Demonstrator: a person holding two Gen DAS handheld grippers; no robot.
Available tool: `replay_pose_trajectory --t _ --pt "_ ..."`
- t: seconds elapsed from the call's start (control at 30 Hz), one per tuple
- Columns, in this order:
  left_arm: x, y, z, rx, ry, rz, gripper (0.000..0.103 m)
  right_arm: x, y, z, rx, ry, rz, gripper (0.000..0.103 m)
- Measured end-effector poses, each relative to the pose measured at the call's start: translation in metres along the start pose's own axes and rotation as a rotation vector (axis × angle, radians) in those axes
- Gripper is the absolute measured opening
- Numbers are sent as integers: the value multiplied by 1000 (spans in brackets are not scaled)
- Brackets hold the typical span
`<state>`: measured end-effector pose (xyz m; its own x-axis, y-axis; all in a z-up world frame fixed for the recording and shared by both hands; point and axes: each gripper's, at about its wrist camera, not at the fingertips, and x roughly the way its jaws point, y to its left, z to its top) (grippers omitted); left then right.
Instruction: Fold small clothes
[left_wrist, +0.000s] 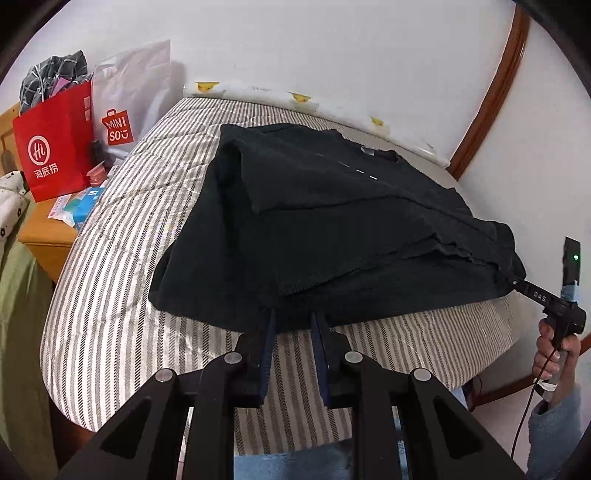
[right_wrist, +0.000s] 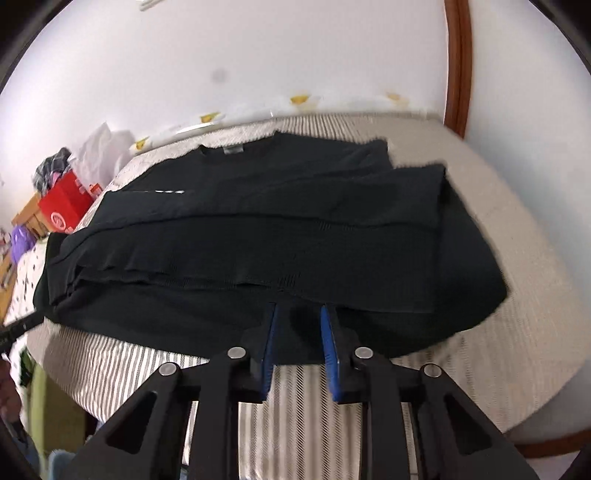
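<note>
A black knit top lies on the striped mattress, its sides folded in over the middle and its collar toward the wall. My left gripper is at the garment's near hem, jaws a palm's width apart, tips under or at the cloth edge. My right gripper is at the hem too, jaws apart with black cloth between the blue pads. In the left wrist view the right gripper reaches into the garment's right corner. Whether either one pinches cloth is unclear.
A wooden nightstand at the left holds a red paper bag, a white Miniso bag and small boxes. A white wall and a brown wooden frame stand behind the bed. Mattress edge is near.
</note>
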<state>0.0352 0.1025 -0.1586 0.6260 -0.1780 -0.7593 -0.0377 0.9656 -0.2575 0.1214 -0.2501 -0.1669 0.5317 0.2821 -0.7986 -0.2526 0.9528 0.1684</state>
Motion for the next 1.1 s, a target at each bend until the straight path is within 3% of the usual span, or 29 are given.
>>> replay_pose_trajectory --t 0.2,0.37,0.53,0.73,0.87,1.1 --pt "10 -2 1 42 31 53 19 15 -8 1 48 27 14 16" --pt "12 -5 5 64 28 44 19 12 -4 8 11 10 -36 15" --pt "30 -14 15 99 59 100 19 9 -3 17 -2 -23 -81 14" --pt "37 -10 31 58 37 34 19 16 -1 38 -6 -31 -111 14" --pt "34 -6 54 24 -12 -19 19 20 -2 63 8 -59 -91 14" --pt "58 6 102 -41 -36 -45 19 50 0 115 37 -72 -66 14"
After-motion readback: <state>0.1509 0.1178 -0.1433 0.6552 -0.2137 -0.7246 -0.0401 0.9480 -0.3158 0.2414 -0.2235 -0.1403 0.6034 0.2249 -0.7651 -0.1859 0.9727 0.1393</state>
